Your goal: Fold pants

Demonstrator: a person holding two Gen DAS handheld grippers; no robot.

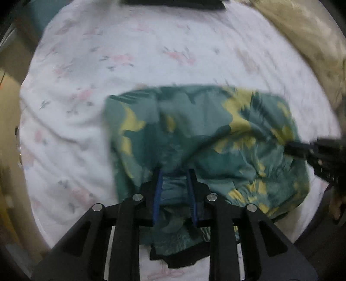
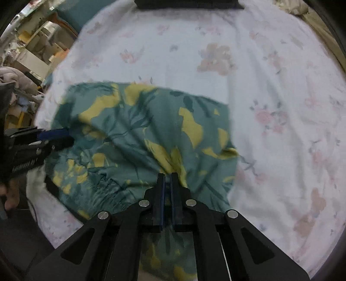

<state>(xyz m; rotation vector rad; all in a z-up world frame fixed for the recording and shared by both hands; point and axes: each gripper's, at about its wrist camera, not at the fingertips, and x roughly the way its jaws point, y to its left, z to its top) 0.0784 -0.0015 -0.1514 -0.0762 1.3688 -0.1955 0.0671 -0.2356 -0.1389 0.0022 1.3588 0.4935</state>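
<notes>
In the left wrist view, the pants, green with yellow patches, lie bunched on a white flowered sheet that covers the bed. The left gripper has its fingers somewhat apart, with a fold of the pants' near edge gathered between the blue pads and hanging below them. At the right edge the right gripper reaches in and meets the cloth on its far side. A dark object lies at the top of the sheet, and a tan blanket sits at upper right.

In the right wrist view, the pants spread from the centre toward the left over the sheet. The right gripper has its fingers nearly together, pinched on a ridge of cloth. The left gripper enters from the left and touches the cloth's edge. Cluttered shelves show at upper left.
</notes>
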